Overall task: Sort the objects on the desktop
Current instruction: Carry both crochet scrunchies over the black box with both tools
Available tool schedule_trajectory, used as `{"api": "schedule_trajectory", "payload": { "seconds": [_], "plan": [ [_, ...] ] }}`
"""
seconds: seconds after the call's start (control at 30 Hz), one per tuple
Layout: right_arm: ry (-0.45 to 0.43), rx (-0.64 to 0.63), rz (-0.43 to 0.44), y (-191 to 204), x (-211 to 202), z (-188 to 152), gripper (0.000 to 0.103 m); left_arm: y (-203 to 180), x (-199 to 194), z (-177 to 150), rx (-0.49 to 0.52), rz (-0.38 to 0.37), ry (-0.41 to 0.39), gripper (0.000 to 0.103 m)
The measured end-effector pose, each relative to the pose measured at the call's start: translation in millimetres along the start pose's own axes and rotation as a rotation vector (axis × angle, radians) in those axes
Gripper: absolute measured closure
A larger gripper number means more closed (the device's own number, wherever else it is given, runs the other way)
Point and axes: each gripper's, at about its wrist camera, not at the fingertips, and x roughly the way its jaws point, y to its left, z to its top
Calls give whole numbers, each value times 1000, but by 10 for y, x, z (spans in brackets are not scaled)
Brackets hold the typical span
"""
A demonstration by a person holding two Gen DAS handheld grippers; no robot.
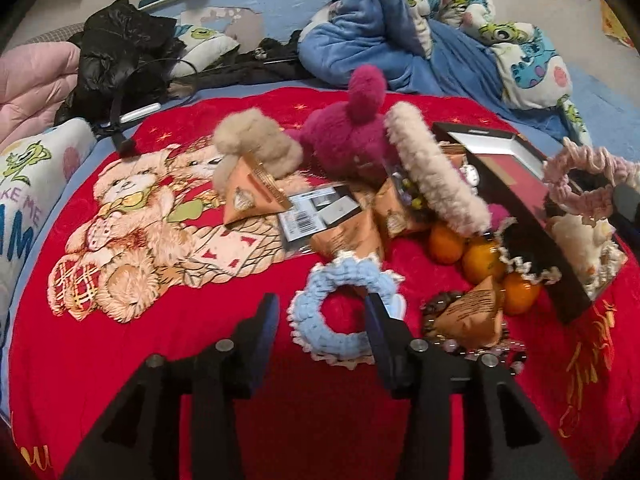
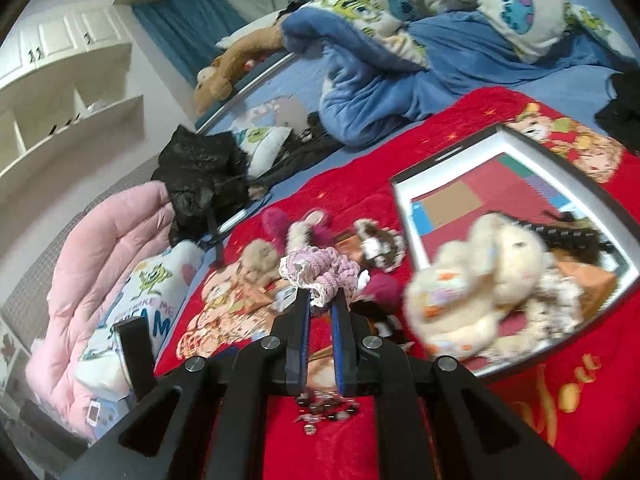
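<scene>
Pink scrunchie (image 2: 320, 276) pinched, R tool (image 2: 320, 300); L tool (image 1: 324, 312) wide, prob. empty.

Cream plush toy (image 2: 480, 280) blurred, perhaps a rabbit.

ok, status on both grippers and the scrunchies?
Left gripper open, fingers straddling blue scrunchie. Right gripper shut on pink scrunchie, box just right. Oranges, snack packets crowd the blue one.
</scene>
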Motion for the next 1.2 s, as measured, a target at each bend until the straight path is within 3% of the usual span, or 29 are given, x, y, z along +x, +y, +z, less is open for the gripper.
{"api": "schedule_trajectory", "payload": {
  "seconds": [0.37,0.63,0.7,0.73,0.77,0.93,1.07,1.2],
  "plan": [
    [120,-81,4,491,619,-251,92,40,286,59,-22,8,49,54],
    [158,-106,-35,507,765,-318,92,-21,379,56,10,25,36,46],
    [156,-106,-37,503,760,-313,92,-27,363,51,12,4,29,60],
    [156,-108,-37,505,759,-314,92,-31,357,47,16,-1,27,72],
    [157,-109,-37,502,761,-313,92,-49,352,50,22,7,26,76],
    [162,-119,-44,500,756,-315,92,-115,339,47,49,44,20,79],
    [161,-131,-44,533,745,-325,92,-129,308,46,54,44,12,90],
    [160,-135,-45,555,741,-327,92,-127,254,39,38,52,4,93]
  ]
}}
